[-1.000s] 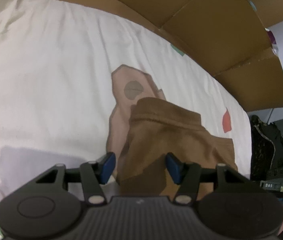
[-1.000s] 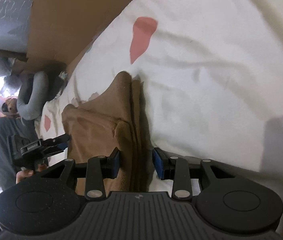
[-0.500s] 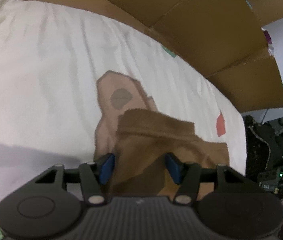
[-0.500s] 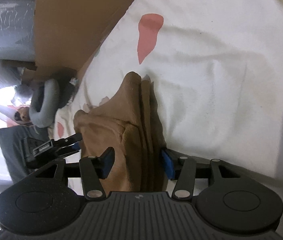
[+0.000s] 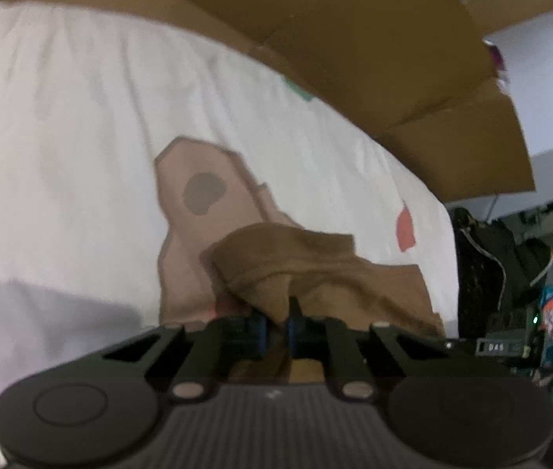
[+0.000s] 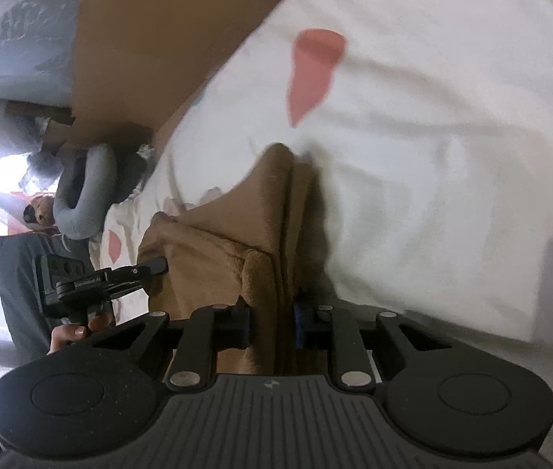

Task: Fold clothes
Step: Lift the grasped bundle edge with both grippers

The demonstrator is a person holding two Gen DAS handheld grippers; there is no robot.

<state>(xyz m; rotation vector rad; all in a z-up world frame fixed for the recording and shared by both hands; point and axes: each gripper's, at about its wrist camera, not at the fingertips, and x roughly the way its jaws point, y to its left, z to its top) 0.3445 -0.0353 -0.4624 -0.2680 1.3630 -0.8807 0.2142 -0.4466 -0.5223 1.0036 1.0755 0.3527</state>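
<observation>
Where both claws stood apart a second ago, left view: left claw [image 5: 275, 330] closing, clamped on brown cloth [image 5: 315, 269] bunched just ahead on white sheet [image 5: 61, 136]; right view: right claw [image 6: 271, 322] closing on its folded edge, so lifting looks next.

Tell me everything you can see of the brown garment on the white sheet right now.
The brown garment looks like soft, matte knit fabric, partly folded into stacked layers with a stitched hem along one edge. It lies bunched on the white patterned bed sheet. The left gripper is closing on a pinched peak of cloth at one edge; the right gripper is closing on a thick layered fold at another. Which kind of garment it is cannot be told.
</observation>
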